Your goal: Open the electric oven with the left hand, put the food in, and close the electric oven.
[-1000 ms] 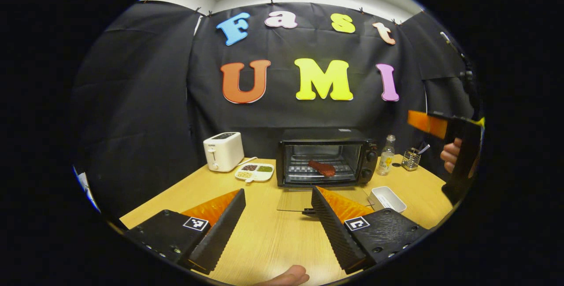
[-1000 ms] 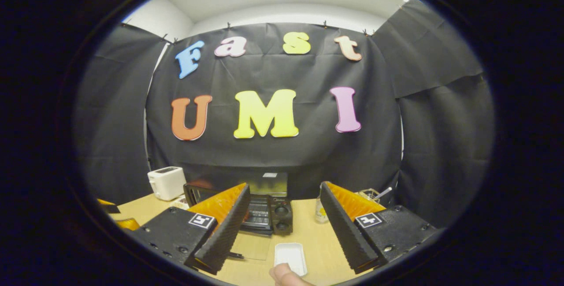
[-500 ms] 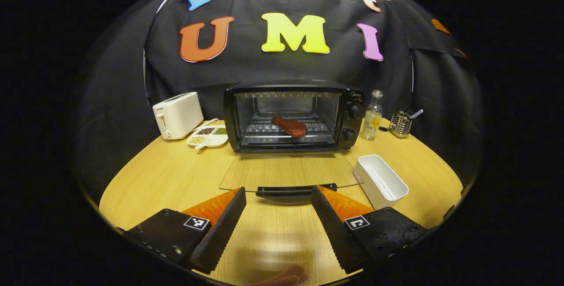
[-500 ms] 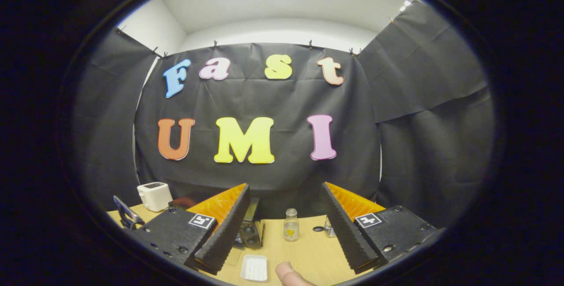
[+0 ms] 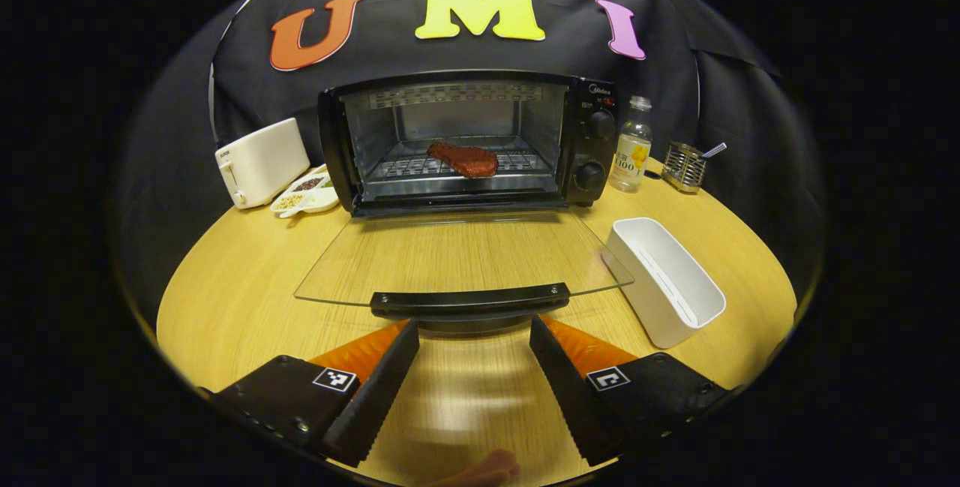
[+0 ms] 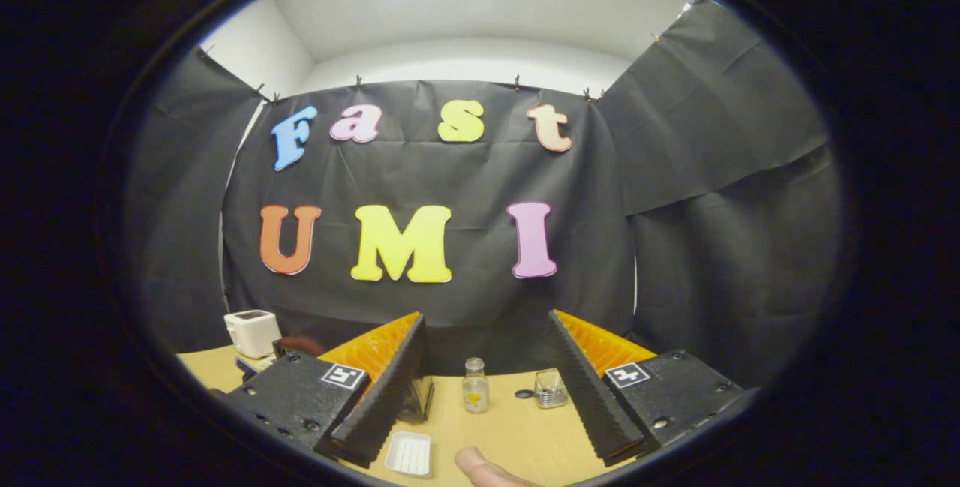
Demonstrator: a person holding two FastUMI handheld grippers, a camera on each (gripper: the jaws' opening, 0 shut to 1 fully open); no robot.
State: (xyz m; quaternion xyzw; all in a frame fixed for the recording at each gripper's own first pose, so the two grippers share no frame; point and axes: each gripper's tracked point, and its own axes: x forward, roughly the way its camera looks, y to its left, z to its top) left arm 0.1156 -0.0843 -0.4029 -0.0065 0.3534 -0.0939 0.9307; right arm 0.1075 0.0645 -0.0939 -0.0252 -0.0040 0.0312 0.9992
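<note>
Left gripper, jaws apart, sits just short of the door handle; steak beyond; right gripper spread wide.

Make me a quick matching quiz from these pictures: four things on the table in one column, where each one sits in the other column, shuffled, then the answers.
1. steak
2. toaster
3. white tray
4. bottle

A. left of the oven
B. on the oven rack
C. right of the oven's knobs
D. beside the open glass door, on its right

Pairs: 1-B, 2-A, 3-D, 4-C
</note>
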